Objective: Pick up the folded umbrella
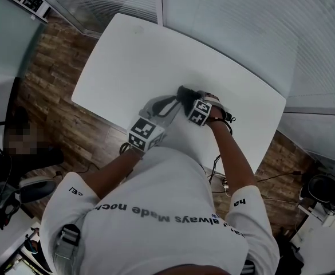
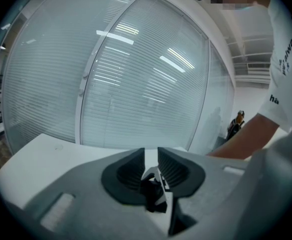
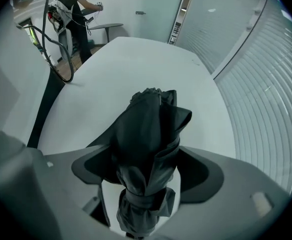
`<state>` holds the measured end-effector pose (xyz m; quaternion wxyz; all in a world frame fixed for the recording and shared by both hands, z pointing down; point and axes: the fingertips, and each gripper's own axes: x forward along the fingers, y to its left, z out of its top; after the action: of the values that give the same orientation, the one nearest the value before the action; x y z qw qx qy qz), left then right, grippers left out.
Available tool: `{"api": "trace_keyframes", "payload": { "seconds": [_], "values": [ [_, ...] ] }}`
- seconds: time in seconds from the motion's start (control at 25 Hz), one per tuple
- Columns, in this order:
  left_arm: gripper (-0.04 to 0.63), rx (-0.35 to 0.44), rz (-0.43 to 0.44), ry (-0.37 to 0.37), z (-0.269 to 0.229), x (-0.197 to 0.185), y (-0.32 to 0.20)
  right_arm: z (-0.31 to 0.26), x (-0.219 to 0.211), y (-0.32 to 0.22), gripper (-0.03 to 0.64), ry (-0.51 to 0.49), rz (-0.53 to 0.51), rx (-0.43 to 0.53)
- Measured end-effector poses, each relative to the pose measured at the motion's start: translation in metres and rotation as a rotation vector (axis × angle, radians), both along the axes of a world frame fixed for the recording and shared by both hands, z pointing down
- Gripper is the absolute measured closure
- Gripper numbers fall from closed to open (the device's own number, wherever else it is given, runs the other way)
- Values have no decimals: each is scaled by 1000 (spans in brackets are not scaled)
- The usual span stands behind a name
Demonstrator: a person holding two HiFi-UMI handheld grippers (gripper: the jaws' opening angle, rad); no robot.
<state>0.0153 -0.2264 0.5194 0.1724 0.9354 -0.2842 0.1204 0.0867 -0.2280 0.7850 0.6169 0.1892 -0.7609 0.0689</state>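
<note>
The folded umbrella point(image 3: 146, 144) is black, bundled and strapped, and lies on the white table point(image 3: 136, 69). My right gripper point(image 3: 146, 170) points steeply down over it. The jaws stand wide on either side of the bundle, and the pads do not press on it. In the head view the umbrella point(image 1: 184, 93) shows as a dark tip just beyond the right gripper point(image 1: 189, 101). My left gripper point(image 1: 162, 104) hovers beside it on the left, over the table point(image 1: 133, 62). In its own view the left gripper point(image 2: 151, 160) has its jaws together with only a thin slit, and nothing is in them.
Glass walls with blinds point(image 1: 241, 22) curve round the table's far side. Wood floor point(image 1: 52, 73) lies to the left, and cables point(image 1: 219, 171) hang off the near edge. A person stands at another table point(image 3: 106, 26) in the background of the right gripper view.
</note>
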Motion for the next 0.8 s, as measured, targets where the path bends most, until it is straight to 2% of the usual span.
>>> {"api": "trace_keyframes", "payload": {
  "seconds": [0.4,0.8],
  "values": [
    [515,-27,-26,1,7,-11,-5,27,2,-10,206,-6,23,-97],
    [515,-36,-49,-5,11,-23,0,34,-4,0,265,-6,-6,-201]
  ]
}}
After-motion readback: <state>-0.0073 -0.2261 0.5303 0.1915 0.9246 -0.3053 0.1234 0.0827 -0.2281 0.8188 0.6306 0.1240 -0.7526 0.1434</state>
